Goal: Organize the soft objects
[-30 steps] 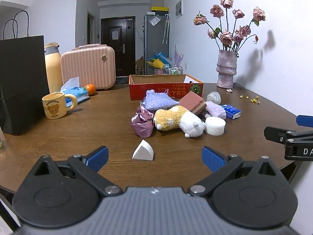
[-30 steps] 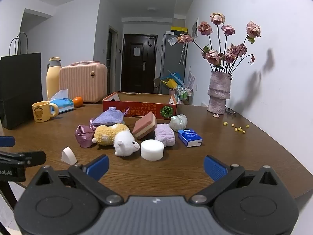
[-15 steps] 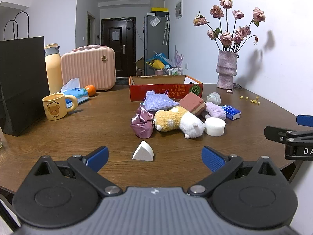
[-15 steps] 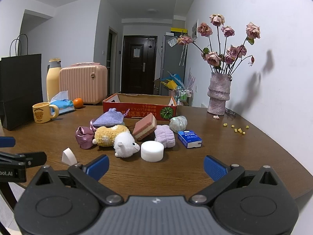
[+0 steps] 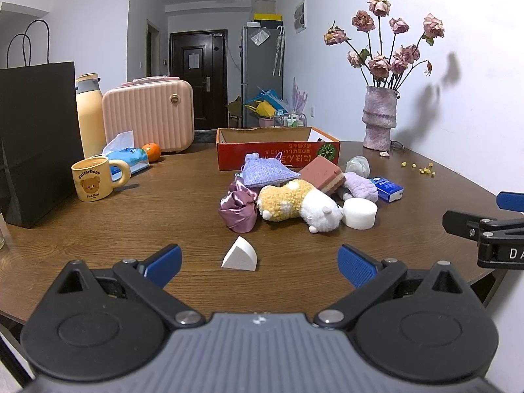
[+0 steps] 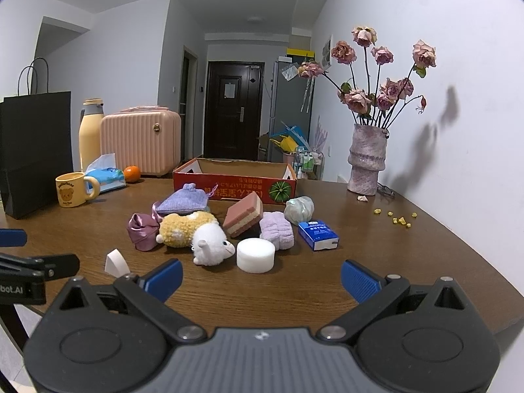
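We see a plush toy [image 5: 299, 204] lying sideways among a satin pouch [image 5: 238, 210], knit pouch [image 5: 267, 171], sponge [image 5: 322, 174] and white foam wedge [image 5: 239, 254].

Black paper bag [image 5: 36, 137] at 9 o'clock – bear mug [image 5: 93, 180], orange [image 5: 151, 151], pink suitcase [image 5: 147, 119] toward 10; vase of dried roses [image 5: 380, 121] at 2.
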The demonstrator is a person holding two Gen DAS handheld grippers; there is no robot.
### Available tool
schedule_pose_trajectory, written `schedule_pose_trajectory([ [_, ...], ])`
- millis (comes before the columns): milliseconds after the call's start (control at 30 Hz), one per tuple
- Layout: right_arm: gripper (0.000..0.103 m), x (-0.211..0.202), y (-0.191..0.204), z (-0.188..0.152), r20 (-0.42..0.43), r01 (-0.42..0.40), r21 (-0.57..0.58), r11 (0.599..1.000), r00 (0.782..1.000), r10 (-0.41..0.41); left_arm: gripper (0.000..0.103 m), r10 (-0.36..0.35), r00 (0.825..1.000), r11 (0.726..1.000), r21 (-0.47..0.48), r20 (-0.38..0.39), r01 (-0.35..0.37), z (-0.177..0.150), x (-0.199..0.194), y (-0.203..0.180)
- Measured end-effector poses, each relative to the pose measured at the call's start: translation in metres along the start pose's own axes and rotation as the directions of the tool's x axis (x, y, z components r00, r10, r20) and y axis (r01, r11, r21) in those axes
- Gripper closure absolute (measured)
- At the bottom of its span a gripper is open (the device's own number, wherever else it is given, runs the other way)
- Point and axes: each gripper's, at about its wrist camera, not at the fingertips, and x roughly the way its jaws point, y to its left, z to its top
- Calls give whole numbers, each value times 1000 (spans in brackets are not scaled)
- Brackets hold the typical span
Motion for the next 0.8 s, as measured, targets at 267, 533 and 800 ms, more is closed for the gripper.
schedule_pose_trajectory([
  [267,0,0,0,0,2,-1,0,1000,1000,1,0,0,1000,1000,0,1,0,0,0,0],
  [533,0,-1,0,0,3,-1,0,1000,1000,1,0,0,1000,1000,0,2,0,1,-2,-1],
  [800,0,1,0,-2,5,-1,-1,1000,1000,1,0,-1,1000,1000,0,3,1,1,-2,-1],
])
